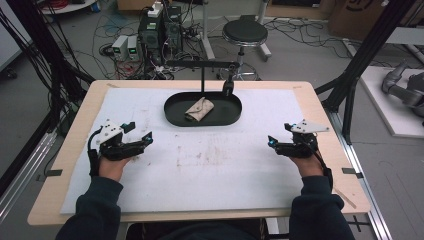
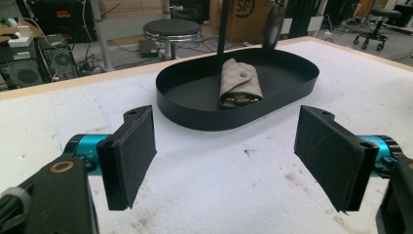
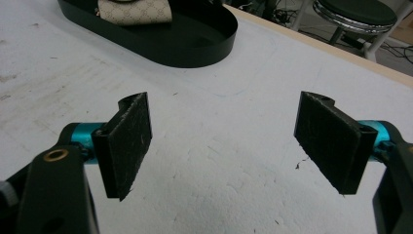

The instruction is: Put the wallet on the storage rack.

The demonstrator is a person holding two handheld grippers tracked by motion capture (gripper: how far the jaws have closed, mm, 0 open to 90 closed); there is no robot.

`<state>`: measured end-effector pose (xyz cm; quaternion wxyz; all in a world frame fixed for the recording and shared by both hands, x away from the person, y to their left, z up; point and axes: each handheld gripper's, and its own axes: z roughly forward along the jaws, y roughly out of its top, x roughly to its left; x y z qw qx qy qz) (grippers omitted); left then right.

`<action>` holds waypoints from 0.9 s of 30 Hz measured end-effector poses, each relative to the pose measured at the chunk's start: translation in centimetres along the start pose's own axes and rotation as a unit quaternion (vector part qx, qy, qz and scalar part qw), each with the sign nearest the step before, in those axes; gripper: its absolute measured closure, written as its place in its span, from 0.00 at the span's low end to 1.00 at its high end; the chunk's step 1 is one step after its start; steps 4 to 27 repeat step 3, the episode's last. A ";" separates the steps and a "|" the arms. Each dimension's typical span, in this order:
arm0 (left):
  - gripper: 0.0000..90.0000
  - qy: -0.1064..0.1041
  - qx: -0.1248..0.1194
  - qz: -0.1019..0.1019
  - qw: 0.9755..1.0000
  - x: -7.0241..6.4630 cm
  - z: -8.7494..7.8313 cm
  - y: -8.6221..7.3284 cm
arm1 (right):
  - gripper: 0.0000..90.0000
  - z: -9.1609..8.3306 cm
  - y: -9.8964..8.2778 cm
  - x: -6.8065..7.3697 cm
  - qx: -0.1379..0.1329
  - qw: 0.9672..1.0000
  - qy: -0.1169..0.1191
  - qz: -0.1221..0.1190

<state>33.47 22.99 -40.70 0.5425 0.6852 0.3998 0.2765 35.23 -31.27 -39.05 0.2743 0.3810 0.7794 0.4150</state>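
A single beige fabric pouch, folded over and closed with a snap flap, lay inside one black oval tray toward the far middle of the counter. The left gripper view showed the round snap on its flap and a dark opening with something brownish at its near end; the right gripper view instead showed a repeating printed pattern across the cloth. A thin black post rose from the tray just behind the pouch, carrying a horizontal bar seen from the high view.

There were two grippers. The left gripper rested on the white mat near the counter's left side, its jaws spread wide with nothing between them. The right gripper sat near the right side, jaws likewise wide apart and empty. Both were well apart from the tray.

The mat carried brownish stains near its middle. One black round stool stood on the floor beyond the counter, among cables and computer cases.
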 end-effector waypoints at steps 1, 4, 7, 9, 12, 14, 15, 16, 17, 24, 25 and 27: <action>0.25 0.000 0.000 0.000 1.000 0.0 0.0 0.0 | 0.24 0.0 0.0 0.0 0.000 1.000 0.000 0.000; 0.25 0.001 0.001 0.000 1.000 0.1 0.0 0.0 | 0.24 0.0 0.0 -0.1 0.001 1.000 0.000 0.001; 0.25 0.001 0.001 0.000 1.000 0.1 0.0 0.0 | 0.24 0.0 0.0 -0.1 0.001 1.000 0.000 0.001; 0.25 0.001 0.001 0.000 1.000 0.1 0.0 0.0 | 0.24 0.0 0.0 -0.1 0.001 1.000 0.000 0.001; 0.25 0.001 0.001 0.000 1.000 0.1 0.0 0.0 | 0.24 0.0 0.0 -0.1 0.001 1.000 0.000 0.001; 0.25 0.001 0.001 0.000 1.000 0.1 0.0 0.0 | 0.24 0.0 0.0 -0.1 0.001 1.000 0.000 0.001; 0.25 0.001 0.001 0.000 1.000 0.1 0.0 0.0 | 0.24 0.0 0.0 -0.1 0.001 1.000 0.000 0.001; 0.25 0.001 0.001 0.000 1.000 0.1 0.0 0.0 | 0.24 0.0 0.0 -0.1 0.001 1.000 0.000 0.001; 0.25 0.001 0.001 0.000 1.000 0.1 0.0 0.0 | 0.24 0.0 0.0 -0.1 0.001 1.000 0.000 0.001; 0.25 0.001 0.001 0.000 1.000 0.1 0.0 0.0 | 0.24 0.0 0.0 -0.1 0.001 1.000 0.000 0.001; 0.25 0.001 0.001 0.000 1.000 0.1 0.0 0.0 | 0.24 0.0 0.0 -0.1 0.001 1.000 0.000 0.001; 0.25 0.001 0.001 0.000 1.000 0.1 0.0 0.0 | 0.24 0.0 0.0 -0.1 0.001 1.000 0.000 0.001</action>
